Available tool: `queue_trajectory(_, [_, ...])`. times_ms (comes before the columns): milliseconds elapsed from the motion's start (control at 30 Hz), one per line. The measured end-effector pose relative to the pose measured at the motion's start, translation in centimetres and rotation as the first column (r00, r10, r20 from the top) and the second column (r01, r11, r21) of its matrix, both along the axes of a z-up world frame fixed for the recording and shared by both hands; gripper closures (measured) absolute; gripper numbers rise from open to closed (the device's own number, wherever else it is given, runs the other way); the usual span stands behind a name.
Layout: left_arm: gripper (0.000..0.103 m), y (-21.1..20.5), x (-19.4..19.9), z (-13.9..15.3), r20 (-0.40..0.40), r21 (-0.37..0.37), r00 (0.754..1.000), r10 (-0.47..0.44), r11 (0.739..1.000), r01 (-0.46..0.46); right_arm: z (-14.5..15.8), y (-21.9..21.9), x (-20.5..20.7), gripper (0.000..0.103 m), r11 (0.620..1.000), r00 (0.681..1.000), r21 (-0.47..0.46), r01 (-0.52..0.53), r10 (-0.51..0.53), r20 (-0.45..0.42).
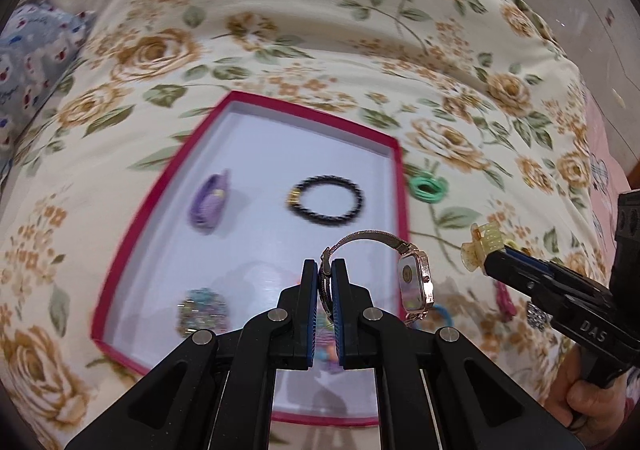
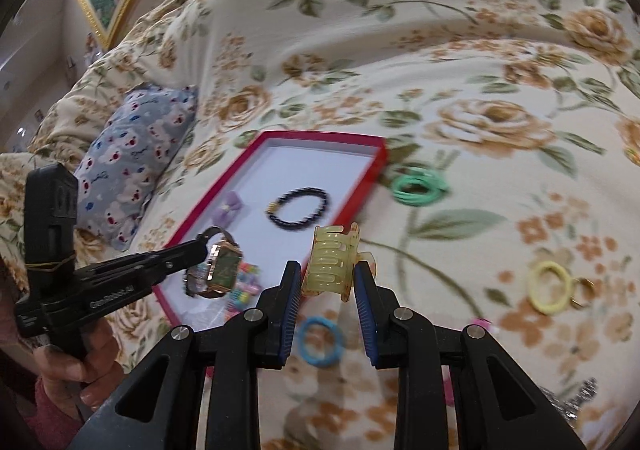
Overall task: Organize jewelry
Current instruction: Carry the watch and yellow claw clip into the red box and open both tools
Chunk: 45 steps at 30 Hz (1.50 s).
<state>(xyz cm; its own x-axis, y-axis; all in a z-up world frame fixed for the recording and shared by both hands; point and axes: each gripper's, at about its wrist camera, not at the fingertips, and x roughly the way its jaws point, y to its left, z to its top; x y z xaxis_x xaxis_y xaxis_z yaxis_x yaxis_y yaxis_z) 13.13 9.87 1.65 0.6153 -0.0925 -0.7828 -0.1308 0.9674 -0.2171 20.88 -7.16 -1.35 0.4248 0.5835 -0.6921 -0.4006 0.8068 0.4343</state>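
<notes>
two light pieces hang over the red-rimmed white tray (image 1: 396, 186): left gripper (image 1: 327, 270) pinches the floppy mesh strap of the rose-gold square watch (image 1: 414, 282), right gripper (image 2: 327, 278) clamps the stiff, slippery translucent yellow claw clip (image 2: 334, 260) by its sides.

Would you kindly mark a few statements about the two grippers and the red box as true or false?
1. The left gripper is shut on the watch by its strap. True.
2. The right gripper holds a blue hair tie. False: it holds the yellow claw clip; the blue hair tie lies on the floral bedspread.
3. The black bead bracelet lies inside the red box. True.
4. The green hair ties are in the red box. False: they lie on the bedspread just outside it.
5. The purple bow lies inside the red box. True.
</notes>
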Motion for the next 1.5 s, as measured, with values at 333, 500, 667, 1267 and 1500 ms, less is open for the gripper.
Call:
queue_trajectory(333, [0.097,3.5,1.0,-1.1,-0.029,0.035,0.994,0.104,0.994,-0.103,-0.6,5.9,1.4,0.076,0.995,0.995,0.01,-0.098,0.098,-0.009])
queue_trajectory(500, [0.097,4.8,2.6,-1.9,-0.04,0.064,0.989,0.141,0.988,-0.138,-1.5,7.4,2.4,0.076,0.993,0.993,0.001,-0.117,0.117,-0.026])
queue_trajectory(667, [0.097,5.1,4.1,-3.1,-0.058,0.096,0.987,0.152,0.985,-0.146,-2.5,8.3,3.2,0.076,0.991,0.99,-0.015,-0.131,0.13,-0.051])
queue_trajectory(1267, [0.096,4.8,5.7,-4.7,-0.087,0.118,0.984,0.156,0.982,-0.146,-4.4,9.3,3.8,0.074,0.988,0.985,-0.046,-0.146,0.141,-0.102])
queue_trajectory(1500, [0.089,4.8,5.3,-4.5,-0.088,0.119,0.983,0.161,0.982,-0.15,-4.3,9.2,3.8,0.072,0.989,0.986,-0.044,-0.141,0.136,-0.102])
